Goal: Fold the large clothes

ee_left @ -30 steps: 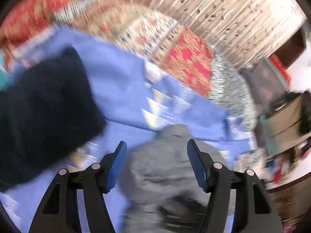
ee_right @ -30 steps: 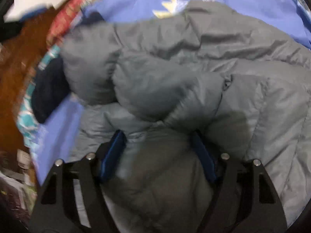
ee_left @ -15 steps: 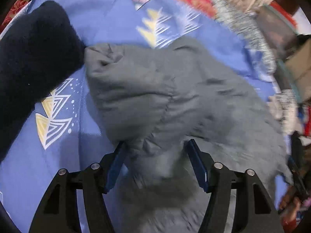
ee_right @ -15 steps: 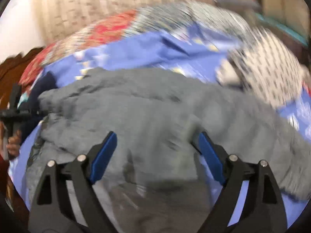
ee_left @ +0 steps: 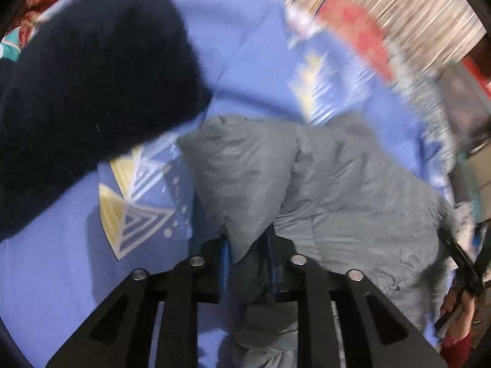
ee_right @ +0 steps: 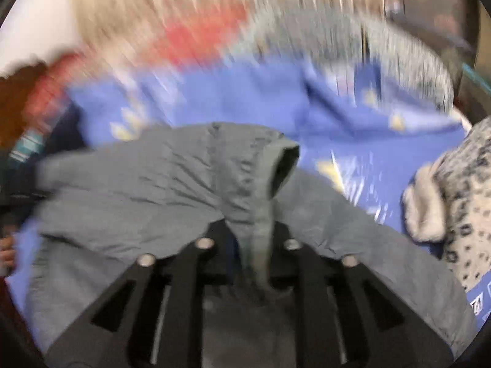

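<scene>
A grey padded jacket (ee_left: 346,184) lies on a blue bedsheet (ee_left: 254,55) with yellow triangle prints. My left gripper (ee_left: 248,254) is shut on a bunched fold of the jacket near its left edge. In the right wrist view the same grey jacket (ee_right: 147,190) spreads across the sheet, and my right gripper (ee_right: 254,245) is shut on a pinched ridge of it below a raised cuff or collar opening. The blue pads of both grippers are mostly hidden by the cloth. The other gripper and hand show at the left wrist view's right edge (ee_left: 463,273).
A dark navy fleece garment (ee_left: 92,86) lies on the sheet to the upper left of the jacket. A white spotted fur-trimmed garment (ee_right: 454,202) lies at the right. A red patterned quilt (ee_left: 353,21) and striped curtain (ee_right: 184,3) are behind the bed.
Both grippers have closed from open onto folds of the grey jacket. Both views have shifted and are blurred by motion.
</scene>
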Demonstrator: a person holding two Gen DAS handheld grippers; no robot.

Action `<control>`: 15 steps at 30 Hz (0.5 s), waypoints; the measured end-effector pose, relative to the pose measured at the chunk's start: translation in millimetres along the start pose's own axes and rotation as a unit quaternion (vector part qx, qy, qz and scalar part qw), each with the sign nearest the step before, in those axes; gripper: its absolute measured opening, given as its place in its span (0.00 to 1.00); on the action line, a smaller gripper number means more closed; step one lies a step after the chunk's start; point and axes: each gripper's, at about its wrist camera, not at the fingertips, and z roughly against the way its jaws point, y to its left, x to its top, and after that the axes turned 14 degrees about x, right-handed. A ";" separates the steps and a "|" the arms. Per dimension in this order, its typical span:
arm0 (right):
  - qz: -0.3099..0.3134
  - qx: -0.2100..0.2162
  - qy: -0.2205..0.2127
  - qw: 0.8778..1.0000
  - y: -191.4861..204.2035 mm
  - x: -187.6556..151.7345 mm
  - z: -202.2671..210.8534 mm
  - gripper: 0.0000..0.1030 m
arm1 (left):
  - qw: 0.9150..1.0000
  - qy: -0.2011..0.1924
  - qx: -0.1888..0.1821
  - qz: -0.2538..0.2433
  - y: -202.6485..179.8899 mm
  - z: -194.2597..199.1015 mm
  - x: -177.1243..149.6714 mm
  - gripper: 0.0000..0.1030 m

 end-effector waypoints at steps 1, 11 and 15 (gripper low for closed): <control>-0.007 0.011 0.034 0.999 -9.0 -6.2 -26.0 0.67 | 1.000 0.003 0.016 -0.007 -3.3 -5.7 -0.5 0.53; -0.096 0.135 -0.181 0.969 -53.0 -90.0 131.7 0.76 | 0.990 -0.093 0.084 0.060 53.1 65.1 -44.0 0.69; -0.197 0.142 -0.185 0.952 -93.7 -170.0 174.0 0.76 | 0.987 -0.127 0.050 0.089 44.9 93.9 -43.9 0.72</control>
